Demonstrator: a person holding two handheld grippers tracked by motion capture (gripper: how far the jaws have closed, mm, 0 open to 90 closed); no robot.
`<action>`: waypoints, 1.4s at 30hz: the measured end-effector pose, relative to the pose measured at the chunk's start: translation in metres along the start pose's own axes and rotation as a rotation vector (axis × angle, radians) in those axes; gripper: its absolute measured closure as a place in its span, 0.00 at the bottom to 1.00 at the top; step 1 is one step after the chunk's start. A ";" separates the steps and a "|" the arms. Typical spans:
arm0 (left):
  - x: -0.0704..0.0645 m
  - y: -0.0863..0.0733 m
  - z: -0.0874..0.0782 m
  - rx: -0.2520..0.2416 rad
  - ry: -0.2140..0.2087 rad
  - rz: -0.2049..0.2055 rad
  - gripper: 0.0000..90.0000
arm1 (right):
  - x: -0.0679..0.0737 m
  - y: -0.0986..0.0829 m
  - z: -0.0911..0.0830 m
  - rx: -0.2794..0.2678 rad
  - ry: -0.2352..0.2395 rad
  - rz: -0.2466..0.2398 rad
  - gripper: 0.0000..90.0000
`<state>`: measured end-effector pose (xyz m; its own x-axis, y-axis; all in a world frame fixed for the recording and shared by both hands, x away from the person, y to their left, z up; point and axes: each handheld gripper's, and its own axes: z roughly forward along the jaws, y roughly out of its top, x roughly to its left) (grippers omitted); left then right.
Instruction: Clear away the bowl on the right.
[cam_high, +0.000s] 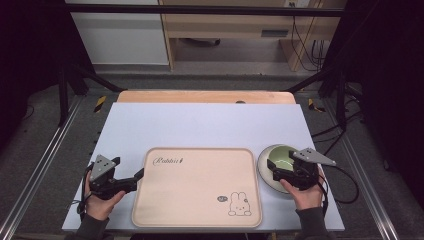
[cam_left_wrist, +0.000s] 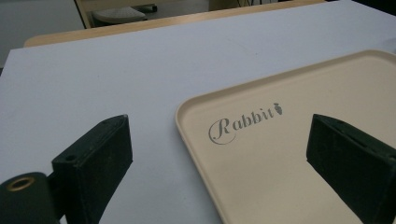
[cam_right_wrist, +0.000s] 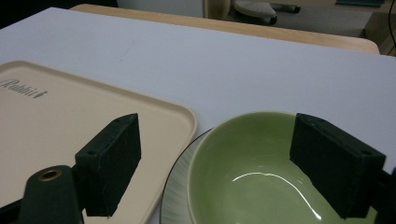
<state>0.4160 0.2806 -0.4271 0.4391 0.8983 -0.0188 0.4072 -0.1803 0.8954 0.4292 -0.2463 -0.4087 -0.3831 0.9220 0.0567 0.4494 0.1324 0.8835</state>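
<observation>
**Bowl and tray at the counter's near edge**

The green bowl (cam_right_wrist: 252, 172) sits on a pale plate (cam_high: 264, 172) near the counter's (cam_high: 200, 125) near right corner, just beside the beige tray (cam_high: 197, 187). The right gripper view shows the right claw (cam_right_wrist: 233, 168) wide open astride the bowl's rim. The left gripper view shows the left claw (cam_left_wrist: 224, 172) wide open, straddling the tray's left edge, holding nothing. The high view shows the tray's rabbit drawing (cam_high: 240, 205).

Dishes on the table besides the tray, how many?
2: a green bowl sitting on a white plate, right of the tray, under the open right tool.
</observation>
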 end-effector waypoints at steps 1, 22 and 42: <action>0.000 0.000 0.000 0.000 0.000 0.000 0.07 | 0.000 0.000 0.000 0.000 0.000 0.000 0.18; -0.002 -0.001 0.002 0.008 0.000 0.012 0.08 | -0.028 0.001 -0.005 0.029 -0.083 0.030 0.21; -0.003 -0.002 0.003 0.013 -0.006 0.020 0.08 | -0.051 -0.002 0.006 0.128 -0.168 0.058 0.26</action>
<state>0.4166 0.2767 -0.4299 0.4522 0.8919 -0.0042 0.4090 -0.2032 0.8897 0.4525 -0.2913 -0.4156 -0.2186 0.9757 0.0182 0.5698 0.1125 0.8140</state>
